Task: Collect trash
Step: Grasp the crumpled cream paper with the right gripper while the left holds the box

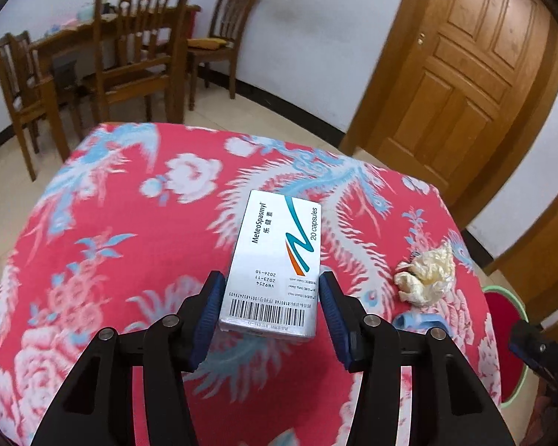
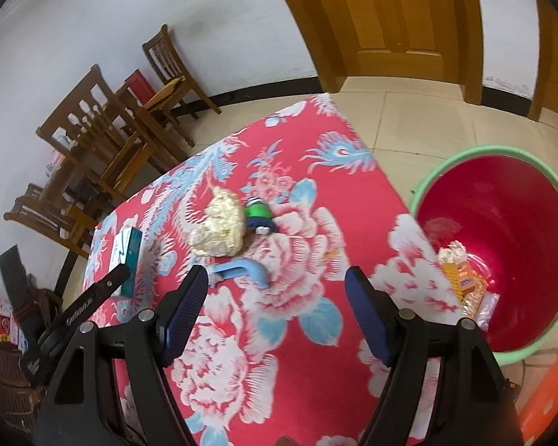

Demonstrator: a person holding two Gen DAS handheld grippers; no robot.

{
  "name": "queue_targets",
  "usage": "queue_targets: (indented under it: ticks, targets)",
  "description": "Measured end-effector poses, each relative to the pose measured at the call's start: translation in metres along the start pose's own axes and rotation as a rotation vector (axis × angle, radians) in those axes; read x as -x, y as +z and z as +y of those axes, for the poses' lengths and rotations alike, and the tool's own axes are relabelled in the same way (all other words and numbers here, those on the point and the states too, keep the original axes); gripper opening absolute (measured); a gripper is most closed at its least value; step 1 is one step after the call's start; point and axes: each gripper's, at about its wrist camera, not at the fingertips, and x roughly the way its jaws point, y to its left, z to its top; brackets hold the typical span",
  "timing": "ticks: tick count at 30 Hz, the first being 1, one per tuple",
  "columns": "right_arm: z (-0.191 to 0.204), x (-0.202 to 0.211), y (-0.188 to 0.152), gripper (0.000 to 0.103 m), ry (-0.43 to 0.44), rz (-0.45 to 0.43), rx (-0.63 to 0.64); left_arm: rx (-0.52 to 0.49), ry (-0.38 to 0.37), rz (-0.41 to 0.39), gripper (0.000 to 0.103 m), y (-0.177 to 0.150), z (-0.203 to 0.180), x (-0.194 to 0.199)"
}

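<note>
Holding the medicine box (image 1: 275, 260) by its barcode end, my left gripper (image 1: 271, 297) clamps its long sides above the red floral worktop (image 1: 130, 223); it looks light, stiff card, crushable, so I judge a gentle squeeze enough; the crumpled tissue (image 1: 425, 278) just right of the box is soft, best pinched across its bulk; my right gripper (image 2: 275, 308) hangs wide and empty, the red bin (image 2: 502, 223) further right.

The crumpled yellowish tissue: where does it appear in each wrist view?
Left wrist view: crumpled tissue at middle right, right of the medicine box.
Right wrist view: tissue left of centre, touching the green object.
Shared landmark: the red bucket.
</note>
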Motion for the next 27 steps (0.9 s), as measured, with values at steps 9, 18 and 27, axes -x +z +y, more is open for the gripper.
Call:
queue_targets:
  ticks: [9, 18, 27]
  targets:
    - [0.032, -0.028, 0.002, 0.077, 0.033, 0.029, 0.026, 0.034, 0.039, -0.034, 0.054, -0.005, 0.019, -0.001]
    - [0.052, -0.064, 0.006, 0.077, 0.003, 0.042, 0.002, 0.054, 0.043, -0.046, 0.054, -0.008, 0.031, -0.008]
    - [0.057, -0.09, 0.008, 0.077, -0.064, 0.054, -0.007, 0.064, 0.011, -0.057, 0.054, -0.009, 0.032, -0.003]
